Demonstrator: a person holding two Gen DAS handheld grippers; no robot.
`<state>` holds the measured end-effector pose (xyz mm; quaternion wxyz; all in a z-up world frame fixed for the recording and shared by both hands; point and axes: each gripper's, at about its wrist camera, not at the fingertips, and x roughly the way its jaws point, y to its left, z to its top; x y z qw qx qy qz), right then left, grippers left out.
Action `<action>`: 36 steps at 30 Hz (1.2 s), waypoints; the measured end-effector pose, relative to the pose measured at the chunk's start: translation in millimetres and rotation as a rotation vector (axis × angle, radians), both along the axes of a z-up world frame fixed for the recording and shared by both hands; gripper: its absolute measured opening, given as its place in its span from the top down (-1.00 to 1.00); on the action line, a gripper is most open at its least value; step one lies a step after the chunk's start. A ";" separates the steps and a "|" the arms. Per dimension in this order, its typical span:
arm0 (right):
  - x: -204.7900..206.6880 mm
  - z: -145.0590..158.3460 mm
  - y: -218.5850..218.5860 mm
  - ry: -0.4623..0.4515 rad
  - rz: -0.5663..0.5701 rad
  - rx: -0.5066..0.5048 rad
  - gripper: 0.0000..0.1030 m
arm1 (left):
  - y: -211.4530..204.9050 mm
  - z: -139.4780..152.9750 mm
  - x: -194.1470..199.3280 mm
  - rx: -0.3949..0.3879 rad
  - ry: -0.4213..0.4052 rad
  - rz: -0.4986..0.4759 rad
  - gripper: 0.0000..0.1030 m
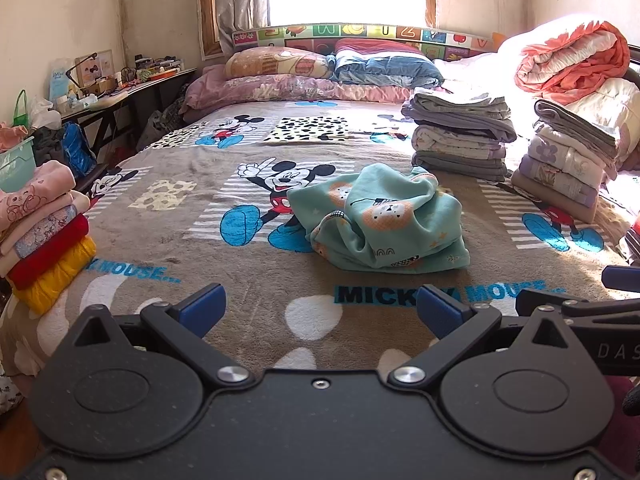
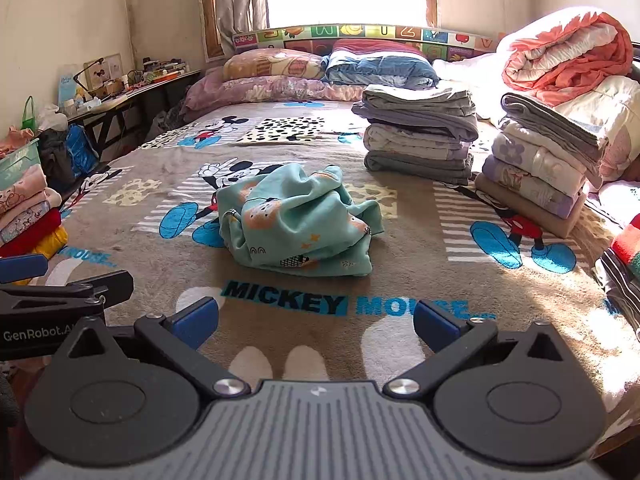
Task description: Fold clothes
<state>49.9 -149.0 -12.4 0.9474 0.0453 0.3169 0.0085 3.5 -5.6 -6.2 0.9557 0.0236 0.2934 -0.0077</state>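
A: Where is the clothing to be folded?

B: A crumpled mint-green cotton garment with orange animal prints (image 1: 380, 220) is seen mid-bed on a grey-brown cartoon-mouse blanket (image 1: 224, 240), apart from the folded stacks at the sides.

A: And the tools?

B: The left gripper (image 1: 320, 312) and right gripper (image 2: 316, 324) are held short of it, jaws spread wide, empty, probably readied for a two-sided pickup.

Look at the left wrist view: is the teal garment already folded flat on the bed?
No, the teal garment lies crumpled in a heap on the blanket, with bunched folds.
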 end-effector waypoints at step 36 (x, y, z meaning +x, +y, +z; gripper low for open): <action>127.7 -40.3 -67.8 -0.007 0.171 0.257 -1.00 | 26.0 -33.3 147.9 -0.166 0.129 -0.218 -0.99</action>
